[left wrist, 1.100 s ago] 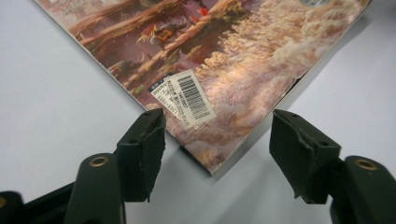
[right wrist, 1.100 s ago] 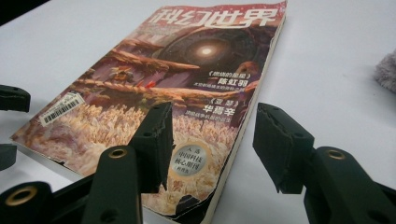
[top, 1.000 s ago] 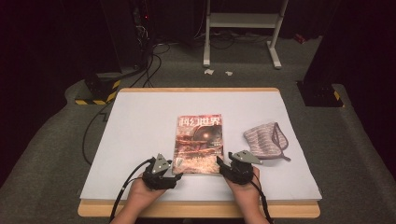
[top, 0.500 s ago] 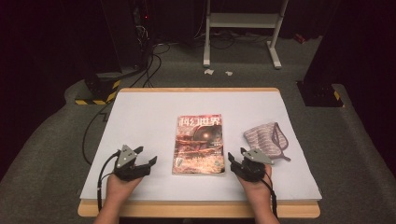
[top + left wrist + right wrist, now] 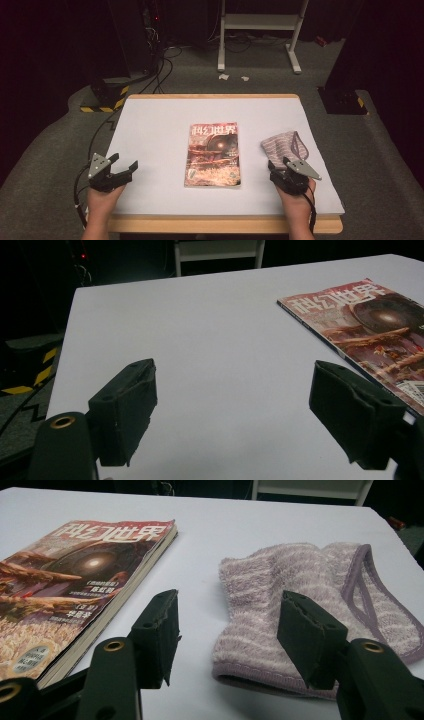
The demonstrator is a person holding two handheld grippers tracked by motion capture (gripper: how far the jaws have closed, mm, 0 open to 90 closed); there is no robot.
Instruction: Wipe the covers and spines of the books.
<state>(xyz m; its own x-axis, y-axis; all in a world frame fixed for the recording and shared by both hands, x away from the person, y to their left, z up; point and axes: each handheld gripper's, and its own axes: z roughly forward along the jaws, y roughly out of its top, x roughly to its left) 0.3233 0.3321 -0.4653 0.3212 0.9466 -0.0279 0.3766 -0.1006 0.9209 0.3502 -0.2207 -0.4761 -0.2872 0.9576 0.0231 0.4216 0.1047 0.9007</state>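
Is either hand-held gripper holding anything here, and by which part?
Nothing is held. The left hand-held gripper and right hand-held gripper are both open over the table, jaws empty.

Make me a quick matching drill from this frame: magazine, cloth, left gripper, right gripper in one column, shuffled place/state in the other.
Column 1:
1. magazine
2. cloth
3. left gripper
4. right gripper

Column 2:
A. open, just short of the cloth's near edge
B. flat at mid-table, cover up
C. open over bare table, left of the magazine
D. folded, lilac-striped, right of the magazine

Pairs: 1-B, 2-D, 3-C, 4-A
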